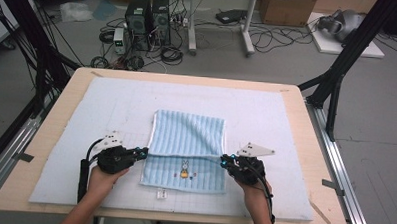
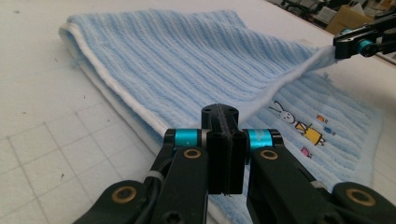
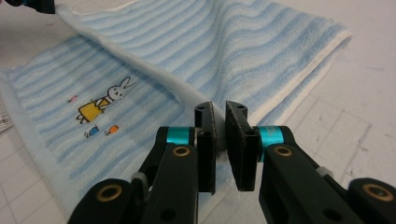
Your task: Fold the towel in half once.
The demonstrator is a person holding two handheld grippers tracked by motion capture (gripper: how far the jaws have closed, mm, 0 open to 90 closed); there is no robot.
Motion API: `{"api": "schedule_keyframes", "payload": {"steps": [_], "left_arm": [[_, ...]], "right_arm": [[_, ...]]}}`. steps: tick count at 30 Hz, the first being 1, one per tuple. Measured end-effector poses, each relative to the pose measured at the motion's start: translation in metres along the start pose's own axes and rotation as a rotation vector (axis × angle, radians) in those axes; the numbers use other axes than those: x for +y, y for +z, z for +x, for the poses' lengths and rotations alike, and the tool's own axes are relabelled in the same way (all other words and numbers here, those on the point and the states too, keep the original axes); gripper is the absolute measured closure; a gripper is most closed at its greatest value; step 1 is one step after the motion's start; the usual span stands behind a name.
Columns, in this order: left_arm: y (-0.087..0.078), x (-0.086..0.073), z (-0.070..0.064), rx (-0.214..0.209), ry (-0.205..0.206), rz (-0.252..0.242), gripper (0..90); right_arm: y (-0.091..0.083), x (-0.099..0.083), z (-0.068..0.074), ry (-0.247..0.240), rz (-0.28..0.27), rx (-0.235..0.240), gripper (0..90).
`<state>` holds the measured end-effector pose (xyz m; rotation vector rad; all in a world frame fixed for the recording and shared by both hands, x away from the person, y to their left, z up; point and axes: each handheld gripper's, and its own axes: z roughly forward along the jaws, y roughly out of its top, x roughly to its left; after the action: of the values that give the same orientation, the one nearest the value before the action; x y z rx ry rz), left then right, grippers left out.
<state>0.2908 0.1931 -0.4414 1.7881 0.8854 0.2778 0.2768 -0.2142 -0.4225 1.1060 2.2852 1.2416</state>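
A light-blue striped towel with a white border lies on the mat, its far part folded forward over the near part. A rabbit print shows on the uncovered near strip. My left gripper is shut on the left end of the folded-over edge, and in the left gripper view the gripper has its jaws pressed together at the towel. My right gripper pinches the right end of that edge. In the right gripper view the gripper has towel cloth between its jaws. The edge hangs slightly raised between the two grippers.
A white gridded mat covers a wooden table. A small white tag lies just below the towel's near edge. Black frame posts stand at both table sides. Computers and cables sit on the floor beyond.
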Motion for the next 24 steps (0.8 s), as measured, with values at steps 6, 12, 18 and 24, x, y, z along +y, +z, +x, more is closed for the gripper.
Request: {"api": "schedule_keyframes", "payload": {"steps": [6,12,18,24], "left_arm": [[0.004,-0.004,0.003,0.036,-0.022,0.031,64.3],[0.009,-0.003,0.003,0.038,-0.030,0.049,47.2],[0.017,-0.002,-0.004,0.047,0.011,0.095,49.4],[0.028,-0.002,-0.018,0.128,0.148,0.187,62.6]], "right_arm": [[0.002,-0.002,0.003,0.003,-0.008,0.015,82.5],[0.002,0.003,0.001,0.015,-0.038,0.024,82.5],[0.004,-0.001,-0.001,0.020,-0.023,0.024,82.5],[0.003,-0.001,-0.001,0.025,-0.025,0.027,82.5]]}}
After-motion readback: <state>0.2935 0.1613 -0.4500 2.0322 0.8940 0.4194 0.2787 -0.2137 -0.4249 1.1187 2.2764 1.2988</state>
